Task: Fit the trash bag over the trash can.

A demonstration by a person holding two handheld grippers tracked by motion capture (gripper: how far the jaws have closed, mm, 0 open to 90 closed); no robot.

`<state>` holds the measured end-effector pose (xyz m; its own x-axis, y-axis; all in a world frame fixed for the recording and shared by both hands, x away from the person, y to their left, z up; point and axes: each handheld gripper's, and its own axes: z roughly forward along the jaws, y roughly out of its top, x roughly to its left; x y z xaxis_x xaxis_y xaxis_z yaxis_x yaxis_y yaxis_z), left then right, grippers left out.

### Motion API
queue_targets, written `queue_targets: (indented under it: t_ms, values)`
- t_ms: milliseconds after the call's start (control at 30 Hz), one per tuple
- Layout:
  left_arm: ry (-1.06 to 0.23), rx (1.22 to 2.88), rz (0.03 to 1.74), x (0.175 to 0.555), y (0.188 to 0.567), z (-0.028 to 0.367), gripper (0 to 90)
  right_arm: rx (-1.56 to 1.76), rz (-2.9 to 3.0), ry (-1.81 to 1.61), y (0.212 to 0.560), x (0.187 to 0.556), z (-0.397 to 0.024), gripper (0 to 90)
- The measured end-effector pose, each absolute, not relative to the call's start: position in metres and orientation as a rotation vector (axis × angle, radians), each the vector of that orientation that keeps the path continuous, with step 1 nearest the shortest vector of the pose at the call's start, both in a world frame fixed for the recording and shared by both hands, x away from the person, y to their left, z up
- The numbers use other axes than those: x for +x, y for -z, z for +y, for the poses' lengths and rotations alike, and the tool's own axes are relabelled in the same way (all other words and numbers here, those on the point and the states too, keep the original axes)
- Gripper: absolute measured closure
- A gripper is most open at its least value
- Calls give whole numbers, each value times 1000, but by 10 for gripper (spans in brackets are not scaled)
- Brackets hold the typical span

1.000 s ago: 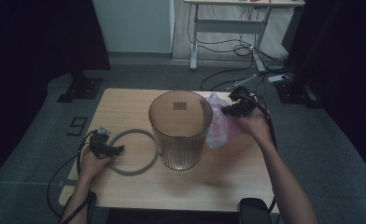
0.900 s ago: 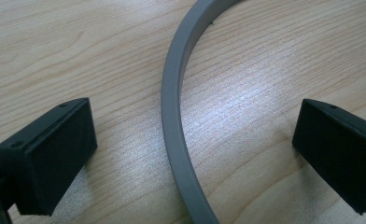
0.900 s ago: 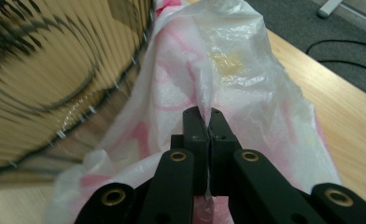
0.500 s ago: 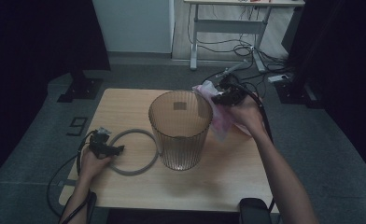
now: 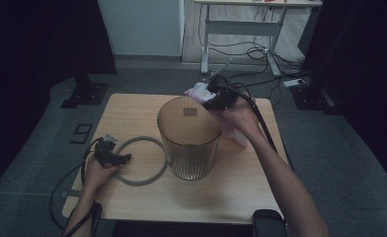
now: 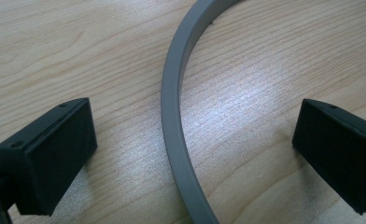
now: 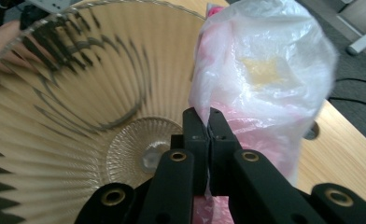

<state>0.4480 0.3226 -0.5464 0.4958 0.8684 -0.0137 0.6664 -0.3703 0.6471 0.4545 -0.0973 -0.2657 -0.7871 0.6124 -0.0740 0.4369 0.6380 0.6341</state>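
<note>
High view: light wooden tabletop. A ribbed translucent brown plastic bin stands upright near the middle. A grey plastic ring lies flat just left of the bin, its right edge at the bin's base. The left gripper rests low at the ring's left rim, held by the person's left hand, cable trailing off the left edge. The right gripper is raised above the bin's far right rim, in the right hand. A thin crumpled white and pink plastic bag hangs from it, draping down the right side of the bin toward the tabletop. A dark object sits at the near edge of the tabletop.

Left gripper view: the two black fingers stand wide apart, nothing gripped. The grey ring's band curves across the wood between them, touching neither finger.

Right gripper view: the fingers are pressed together, pinching a fold of the plastic bag at its top edge. The bag bulges up and to the right of the fingers, outside the bin. The bin's open mouth and ribbed bottom lie to the left and below.
</note>
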Motion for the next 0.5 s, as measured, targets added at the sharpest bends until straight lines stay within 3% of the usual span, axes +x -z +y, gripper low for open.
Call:
queue_targets:
  t_ms: [500]
  values:
    - [-442, 2152, 1252, 448, 546, 322, 0, 746, 2721, -851, 280, 456, -35, 872]
